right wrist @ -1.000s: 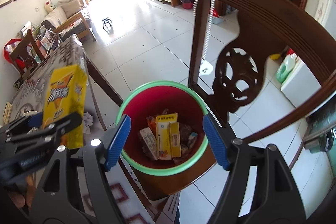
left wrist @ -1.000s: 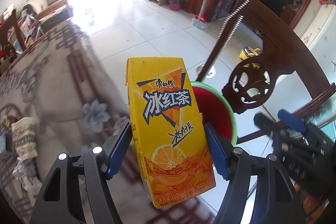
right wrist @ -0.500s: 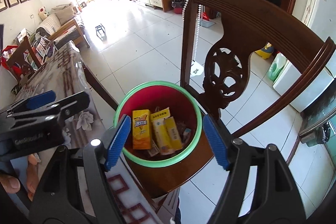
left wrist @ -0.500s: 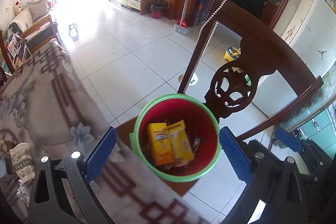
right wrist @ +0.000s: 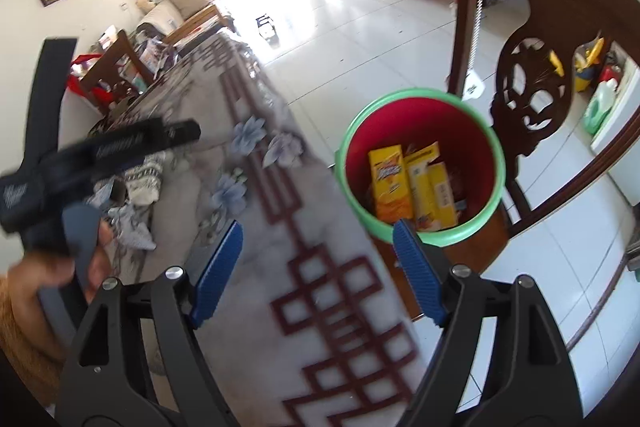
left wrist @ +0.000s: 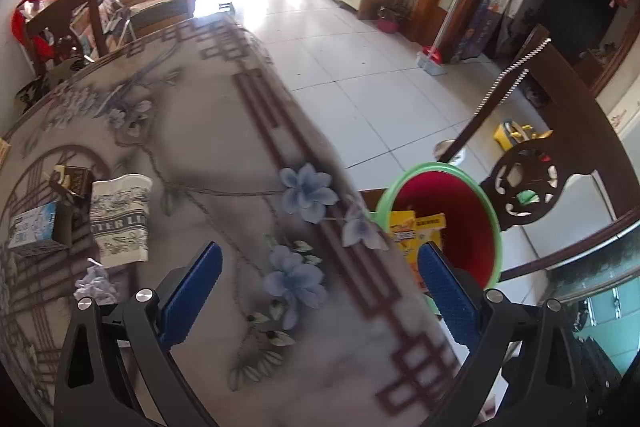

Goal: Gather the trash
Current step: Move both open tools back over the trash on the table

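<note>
Left view, my left gripper [left wrist: 320, 287]: it has just swung wide open. Nothing is in it. Only the table [left wrist: 224, 131] shows between the blue pads.
Left view, bin [left wrist: 476, 227]: it sits on the chair [left wrist: 568, 131] past the table edge, to the right of my jaws. The yellow carton [left wrist: 404, 231] lies inside it.
Left view, trash left: a paper cup [left wrist: 120, 215] lies on its side, far left of my jaws, its long way pointing away from me. A crumpled paper [left wrist: 96, 283] is just below it. A blue box [left wrist: 36, 231] and a dark box [left wrist: 72, 179] sit beside it.
Right view, my right gripper [right wrist: 318, 267]: it has just opened a bit more. It holds nothing.
Right view, bin [right wrist: 420, 163]: up and to the right of my jaws. The yellow carton [right wrist: 390, 183] is in there with other packs.
Right view, left gripper [right wrist: 100, 151]: it is over the cup end of the table, a hand [right wrist: 44, 279] holding it.
Which gripper goes next: I think the left one. It is nearer the cup and the paper. The right one is nearer the bin.
</note>
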A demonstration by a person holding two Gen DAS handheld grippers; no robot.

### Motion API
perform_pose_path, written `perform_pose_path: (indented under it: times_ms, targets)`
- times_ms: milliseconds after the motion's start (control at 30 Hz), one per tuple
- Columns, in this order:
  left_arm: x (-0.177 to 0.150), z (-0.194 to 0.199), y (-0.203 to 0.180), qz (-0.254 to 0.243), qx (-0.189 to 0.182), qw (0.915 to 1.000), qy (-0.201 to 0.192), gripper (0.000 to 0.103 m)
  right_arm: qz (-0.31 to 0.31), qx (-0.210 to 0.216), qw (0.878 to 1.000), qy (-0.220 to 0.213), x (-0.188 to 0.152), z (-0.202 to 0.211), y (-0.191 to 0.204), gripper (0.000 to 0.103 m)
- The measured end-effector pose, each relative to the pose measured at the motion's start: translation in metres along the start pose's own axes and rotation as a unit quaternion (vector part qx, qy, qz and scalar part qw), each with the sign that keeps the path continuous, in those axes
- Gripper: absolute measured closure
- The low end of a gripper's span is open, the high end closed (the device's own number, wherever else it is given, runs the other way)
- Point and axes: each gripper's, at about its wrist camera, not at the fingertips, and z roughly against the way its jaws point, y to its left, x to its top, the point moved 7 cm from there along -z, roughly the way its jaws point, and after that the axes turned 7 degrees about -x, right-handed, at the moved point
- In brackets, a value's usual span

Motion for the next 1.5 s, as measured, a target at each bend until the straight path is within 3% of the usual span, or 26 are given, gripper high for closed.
perform_pose_path:
  times_ms: [133, 233, 300, 500, 700, 900, 1033, 1200, 1500]
  targets:
    - [0.016, -0.016, 0.040, 0.056, 0.059, 0.9967, 0.009, 0.009, 0.005, 0.024, 1.000, 0.013, -0.009, -0.014, -0.001, 0.027]
    - [0.025, -0.026, 0.071, 0.145, 0.073, 0.9866, 0.017, 0.009, 0.006, 0.033, 0.999, 0.015, -0.012, -0.018, -0.003, 0.027]
    - [0.029, -0.025, 0.084, 0.181, 0.086, 0.9797, 0.003, 0.009, 0.006, 0.040, 0.999, 0.011, -0.012, -0.017, -0.002, 0.027]
    - [0.040, -0.029, 0.094, 0.175, 0.137, 0.9750, -0.012, 0.009, -0.002, 0.058, 0.998, 0.003, -0.008, -0.017, -0.005, 0.027]
    - [0.042, -0.024, 0.087, 0.173, 0.130, 0.9761, -0.009, 0.009, 0.001, 0.063, 0.998, 0.007, -0.003, -0.017, -0.006, 0.027]
    - [0.036, 0.016, 0.104, 0.182, 0.121, 0.9751, -0.037, 0.009, 0.041, 0.063, 0.997, 0.000, 0.015, -0.006, 0.013, 0.027]
    - [0.022, 0.052, 0.132, 0.213, 0.102, 0.9702, -0.054, 0.009, 0.082, 0.069, 0.994, -0.004, 0.027, -0.002, 0.040, 0.025]
    - [-0.009, 0.100, 0.185, 0.243, 0.107, 0.9610, -0.078, 0.008, 0.132, 0.082, 0.988, 0.006, 0.031, -0.007, 0.089, 0.024]
    - [-0.092, 0.166, 0.296, 0.299, 0.138, 0.9390, -0.098, 0.008, 0.253, 0.114, 0.959, 0.063, 0.009, -0.055, 0.221, 0.019]
